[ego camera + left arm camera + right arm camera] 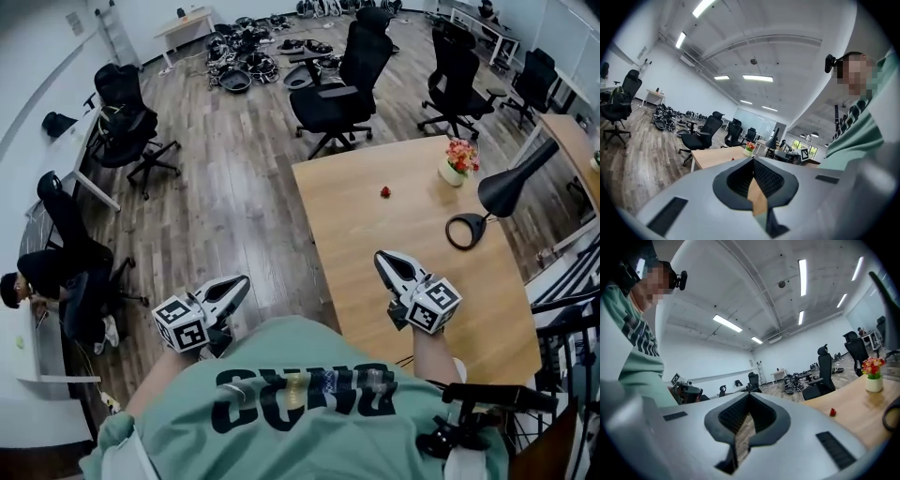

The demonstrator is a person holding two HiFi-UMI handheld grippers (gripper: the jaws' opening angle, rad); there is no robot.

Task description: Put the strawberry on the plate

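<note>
**Left tongs** (241,281): closed tip to tip, nothing between them. In the left gripper view (753,161) the two dark pads meet at a point. Held over the wood floor (216,206), off the left edge of the table, pointing forward and slightly to the right.

**Right tongs** (382,258): closed and empty, with the pads meeting at the front in the right gripper view (749,395). Held above the near part of the table, pointing forward and slightly to the left.

**Table** (366,234): light wood with a rectangular top.

**Strawberry** (385,191): small and red, lying by itself on bare table top in the far half. It is well ahead of both tongs and touches neither. It sits to the left of the flower pot and apart from it. In the right gripper view (832,412) it shows to the right of the tongs.

**Flower pot** (456,161): pale and upright, with red and pink blooms, near the table's far right corner.

**Desk lamp** (511,183): black, with its shade tilted over the table's right side. Its ring-shaped base (466,230) rests on the top, nearer than the pot.

**Office chairs**: black. One (342,80) stands just beyond the table's far edge, another (459,80) farther right, and another (127,122) at the left by a white desk.

**Heap of black gear** (239,56): on the floor at the far end of the room.

**Seated person** (42,281): in dark clothing at the left wall.

**Green shirt** (300,403): the wearer's own, filling the bottom of the head view.
</note>
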